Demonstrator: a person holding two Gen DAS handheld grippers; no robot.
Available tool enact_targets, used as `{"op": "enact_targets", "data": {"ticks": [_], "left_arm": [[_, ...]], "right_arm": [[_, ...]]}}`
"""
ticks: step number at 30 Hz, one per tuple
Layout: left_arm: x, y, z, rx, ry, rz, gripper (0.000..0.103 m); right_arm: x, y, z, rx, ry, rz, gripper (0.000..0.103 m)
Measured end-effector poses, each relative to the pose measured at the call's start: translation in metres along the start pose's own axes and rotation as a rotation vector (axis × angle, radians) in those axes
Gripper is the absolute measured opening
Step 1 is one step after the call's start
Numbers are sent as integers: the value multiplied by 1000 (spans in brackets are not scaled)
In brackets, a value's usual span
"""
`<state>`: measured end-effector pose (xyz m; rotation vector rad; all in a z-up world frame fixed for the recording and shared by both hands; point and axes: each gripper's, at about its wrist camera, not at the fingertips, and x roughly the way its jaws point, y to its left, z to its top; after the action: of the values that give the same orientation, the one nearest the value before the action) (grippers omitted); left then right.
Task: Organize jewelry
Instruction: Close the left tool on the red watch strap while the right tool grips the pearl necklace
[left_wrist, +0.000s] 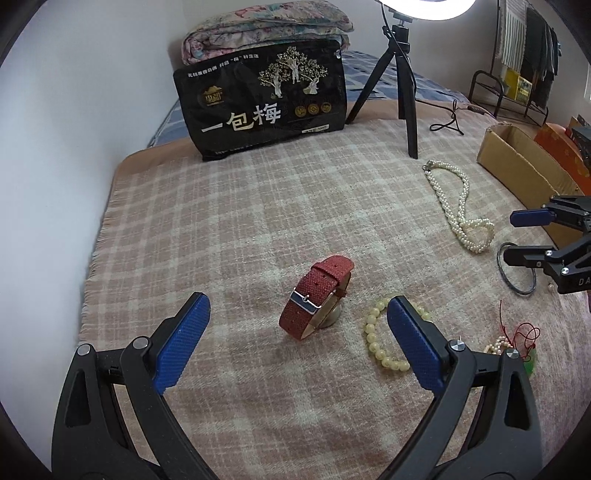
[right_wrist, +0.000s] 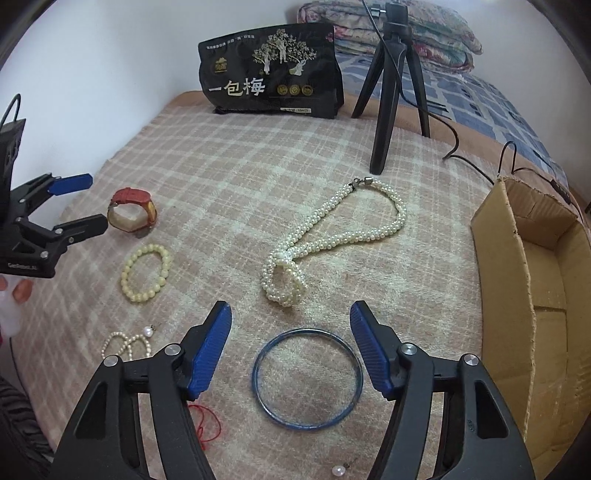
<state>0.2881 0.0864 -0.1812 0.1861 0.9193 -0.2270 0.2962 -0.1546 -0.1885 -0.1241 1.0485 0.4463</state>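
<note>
Blue bangle (right_wrist: 307, 379) is framed by right gripper (right_wrist: 291, 347), jaws apart, unclamped. Left gripper (left_wrist: 299, 328) jaws wide over red watch (left_wrist: 317, 295). Risk: thin bangle is pressed into blanket (right_wrist: 221, 166), pads slip off.

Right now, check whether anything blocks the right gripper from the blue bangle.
Nothing visible does. The right gripper is open, with the blue bangle lying flat on the blanket directly between and below its fingers. The pearl necklace lies farther off, clear of the bangle.

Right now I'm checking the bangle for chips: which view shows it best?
The right wrist view: the whole blue bangle lies flat just ahead of the open right gripper. The left wrist view catches it only at the edge, partly hidden behind that gripper.
</note>
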Motion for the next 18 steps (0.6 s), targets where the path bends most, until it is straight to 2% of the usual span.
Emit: {"op": "enact_targets", "data": {"ticks": [5, 8, 18], "left_arm": [[8, 7, 2, -27, 8, -32, 98], [12, 8, 1, -27, 11, -40, 98], [17, 12, 2, -45, 16, -57, 91]], "right_arm": [[8, -6, 4, 25, 6, 0, 65], [13, -9, 7, 46, 14, 24, 54], [32, -9, 13, 59, 40, 32, 40]]}}
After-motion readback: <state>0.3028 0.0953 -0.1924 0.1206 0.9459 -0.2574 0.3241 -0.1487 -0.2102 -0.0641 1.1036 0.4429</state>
